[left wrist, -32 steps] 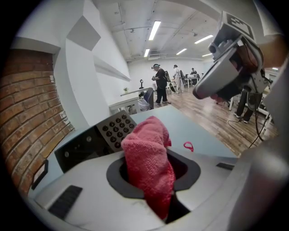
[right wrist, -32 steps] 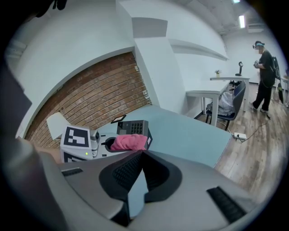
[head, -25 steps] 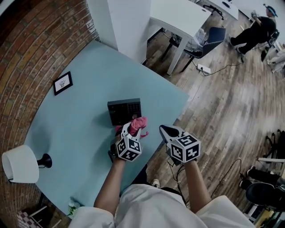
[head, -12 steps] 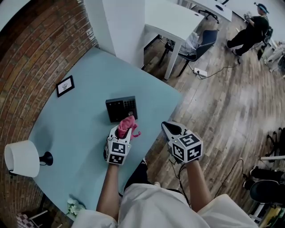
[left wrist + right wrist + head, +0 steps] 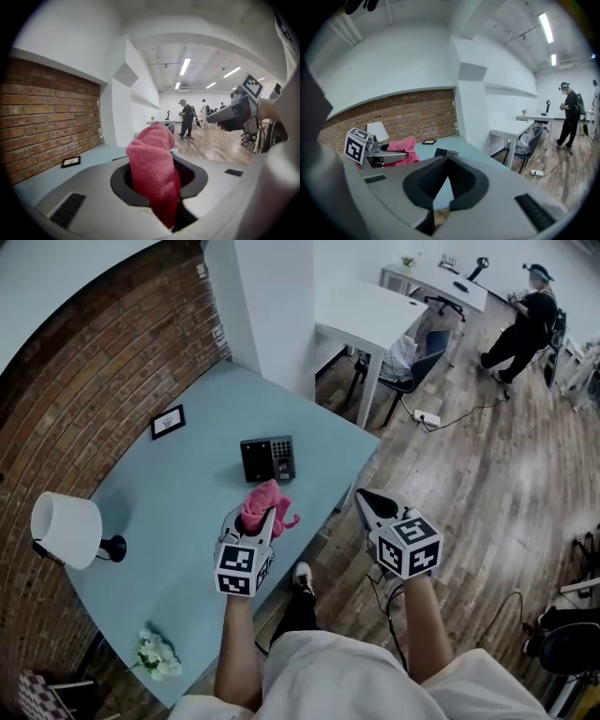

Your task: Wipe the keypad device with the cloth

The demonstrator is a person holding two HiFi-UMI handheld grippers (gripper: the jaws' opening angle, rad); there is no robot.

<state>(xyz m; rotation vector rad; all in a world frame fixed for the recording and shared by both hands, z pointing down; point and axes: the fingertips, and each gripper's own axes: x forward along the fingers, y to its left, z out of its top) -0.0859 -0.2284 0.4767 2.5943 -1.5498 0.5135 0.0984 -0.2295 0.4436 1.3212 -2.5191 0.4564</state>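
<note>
Left gripper (image 5: 265, 514), head view: clamps the cloth (image 5: 263, 496), with a pink bunch sticking out past the tips. Hangs over the near edge of the table (image 5: 178, 479). Keypad device (image 5: 269, 458) lies flat just ahead of the tips, with nothing on it. Right gripper (image 5: 369, 500): sits off to the right of the left gripper, past the table edge and over the wood floor (image 5: 469, 474); jaws pressed together, holds nothing. Lamp (image 5: 66, 531) well to the left of the left gripper, picture frame (image 5: 169, 421) ahead and left, flowers (image 5: 155, 655) behind and left. White desk (image 5: 370, 310) far ahead of the right gripper, person (image 5: 525, 320) farther off.

Left gripper view: left gripper (image 5: 161, 183) pinches the cloth (image 5: 151, 164) tight between both jaws, the fold rising above them and blocking the middle. Picture frame (image 5: 71, 161) low to the left on the table, under the brick wall (image 5: 47, 117). Right gripper (image 5: 234, 110) up and to the right, jaws closed. Keypad device hidden behind the cloth, can't place it from here.

Right gripper view: right gripper (image 5: 446, 161) shows the tips meeting, nothing between the jaws. Left gripper (image 5: 396, 157) off to the left with the cloth (image 5: 404, 146) bunched in it. Keypad device (image 5: 446, 153) straight ahead just past the tips, on the table, apart from the cloth. Picture frame (image 5: 429, 141) beyond it, lamp (image 5: 377, 131) behind the left gripper, white desk (image 5: 525, 123) and person (image 5: 569, 117) far right.
</note>
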